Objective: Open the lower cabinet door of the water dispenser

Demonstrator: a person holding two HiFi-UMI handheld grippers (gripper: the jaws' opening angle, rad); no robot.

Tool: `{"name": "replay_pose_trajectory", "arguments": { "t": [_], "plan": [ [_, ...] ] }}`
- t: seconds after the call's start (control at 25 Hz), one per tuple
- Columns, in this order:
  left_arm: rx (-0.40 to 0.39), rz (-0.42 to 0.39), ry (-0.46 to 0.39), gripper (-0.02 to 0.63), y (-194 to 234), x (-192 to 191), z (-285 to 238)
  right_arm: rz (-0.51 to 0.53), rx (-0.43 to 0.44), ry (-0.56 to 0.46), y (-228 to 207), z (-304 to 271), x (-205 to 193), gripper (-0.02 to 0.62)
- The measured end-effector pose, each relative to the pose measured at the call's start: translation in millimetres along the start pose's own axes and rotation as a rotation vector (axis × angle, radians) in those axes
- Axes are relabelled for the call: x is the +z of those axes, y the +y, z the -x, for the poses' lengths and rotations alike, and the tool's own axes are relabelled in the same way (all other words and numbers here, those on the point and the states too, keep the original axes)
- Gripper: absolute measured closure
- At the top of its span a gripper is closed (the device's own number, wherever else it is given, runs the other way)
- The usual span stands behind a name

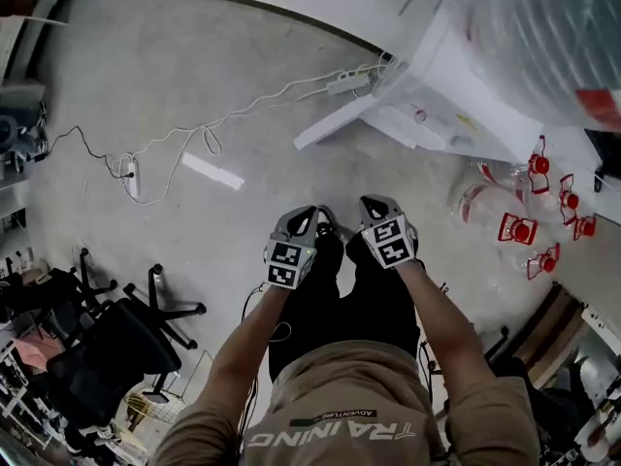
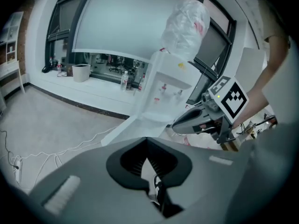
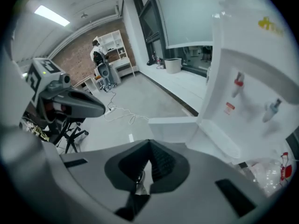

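The white water dispenser (image 1: 456, 95) stands at the upper right of the head view, with a plastic-wrapped bottle (image 2: 187, 22) on top. Its lower cabinet door (image 1: 335, 122) stands swung out over the floor, and shows too in the left gripper view (image 2: 122, 127) and the right gripper view (image 3: 173, 129). Both grippers hang close to the person's legs, well short of the dispenser. The left gripper (image 1: 307, 214) is shut with nothing in it, its jaws meeting at the tip (image 2: 147, 141). Beside it, the right gripper (image 1: 374, 205) is also shut and empty (image 3: 149, 143).
Several clear water jugs with red caps (image 1: 514, 212) lie on the floor right of the dispenser. A power strip (image 1: 347, 83) and white cables trail across the grey floor to a second strip (image 1: 131, 173). A black office chair (image 1: 126, 338) stands at the lower left.
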State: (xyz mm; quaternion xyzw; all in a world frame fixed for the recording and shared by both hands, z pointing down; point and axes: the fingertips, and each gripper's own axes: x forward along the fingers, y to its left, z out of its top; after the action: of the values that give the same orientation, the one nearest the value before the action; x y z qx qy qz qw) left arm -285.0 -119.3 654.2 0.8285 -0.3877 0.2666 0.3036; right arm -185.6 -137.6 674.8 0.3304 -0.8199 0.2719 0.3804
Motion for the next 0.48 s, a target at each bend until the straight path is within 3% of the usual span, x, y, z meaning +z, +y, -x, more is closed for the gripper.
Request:
{"name": "replay_pose_trajectory", "arguments": {
  "t": [0.16,0.36,0.48],
  "plan": [
    [-0.046,-0.046,-0.020,0.615,-30.4,35.6,40.3,-0.077,0.041,-0.097,15.4,73.5,15.1,0.588],
    [-0.066,-0.096,-0.076,0.615,-54.3,93.2,84.8,-0.068,-0.019,-0.249,11.9,146.4,66.7,0.588],
    [-0.056,-0.076,-0.147,0.615,-63.0,139.8,103.0,-0.085,-0.031,-0.347,8.5,181.8,100.0,0.588]
  ]
}}
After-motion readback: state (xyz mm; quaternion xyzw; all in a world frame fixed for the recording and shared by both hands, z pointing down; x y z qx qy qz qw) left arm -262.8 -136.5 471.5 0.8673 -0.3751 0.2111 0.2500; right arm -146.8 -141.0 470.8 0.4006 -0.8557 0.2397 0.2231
